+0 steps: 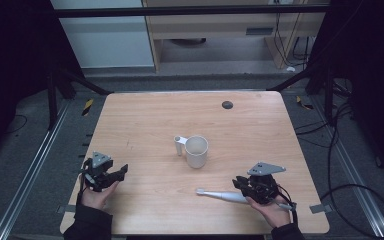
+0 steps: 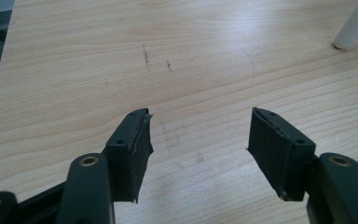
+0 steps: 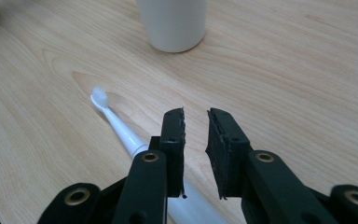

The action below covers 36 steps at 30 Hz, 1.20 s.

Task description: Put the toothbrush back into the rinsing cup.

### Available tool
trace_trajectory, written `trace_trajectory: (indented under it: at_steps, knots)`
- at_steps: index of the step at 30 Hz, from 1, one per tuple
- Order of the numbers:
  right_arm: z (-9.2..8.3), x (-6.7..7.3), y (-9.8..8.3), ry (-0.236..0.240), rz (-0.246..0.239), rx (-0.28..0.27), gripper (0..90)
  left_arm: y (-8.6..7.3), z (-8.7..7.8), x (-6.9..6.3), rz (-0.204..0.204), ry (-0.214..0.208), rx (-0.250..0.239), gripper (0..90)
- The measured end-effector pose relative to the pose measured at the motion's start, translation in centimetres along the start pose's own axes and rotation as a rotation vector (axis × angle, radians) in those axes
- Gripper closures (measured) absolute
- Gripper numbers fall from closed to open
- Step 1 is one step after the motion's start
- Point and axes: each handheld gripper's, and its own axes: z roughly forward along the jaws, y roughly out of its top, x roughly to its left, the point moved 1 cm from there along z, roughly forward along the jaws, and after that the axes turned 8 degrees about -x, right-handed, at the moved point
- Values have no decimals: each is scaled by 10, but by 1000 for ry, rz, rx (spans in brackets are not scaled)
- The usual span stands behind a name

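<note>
A white mug [image 1: 196, 151] stands upright near the middle of the wooden table [image 1: 145, 120], its handle to the left. In the right gripper view the mug [image 3: 172, 23] is straight ahead. A white electric toothbrush [image 1: 220, 194] lies flat near the front edge, brush head pointing left. My right gripper [image 1: 237, 183] hovers over its handle end. Its jaws [image 3: 196, 112] are only a narrow gap apart with nothing between them, and the toothbrush [image 3: 116, 123] runs under the left jaw. My left gripper [image 1: 121, 174] sits at the front left, wide open [image 2: 200, 116] over bare wood.
A small dark round disc [image 1: 227, 104] lies at the back of the table. The mug's handle [image 2: 354, 28] shows at the top right of the left gripper view. Black frame bars [image 1: 80, 82] and floor cables [image 1: 340, 150] flank the table.
</note>
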Motion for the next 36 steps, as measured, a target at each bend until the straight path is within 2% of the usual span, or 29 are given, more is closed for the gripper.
trace_trajectory:
  at_steps: [6, 12, 22, 36]
  knots:
    - [4, 6, -2, 28, -2, 15, 810, 0, 0, 0, 1, -2, 1, 394]
    - [11, 14, -4, 45, -30, 44, 840, 0, 0, 0, 2, -3, 2, 397]
    - [19, 22, -7, 81, -43, 75, 894, 0, 0, -1, 6, -5, 7, 404]
    - [30, 31, -13, 118, -63, 134, 899, 0, 0, -1, 11, -6, 11, 409]
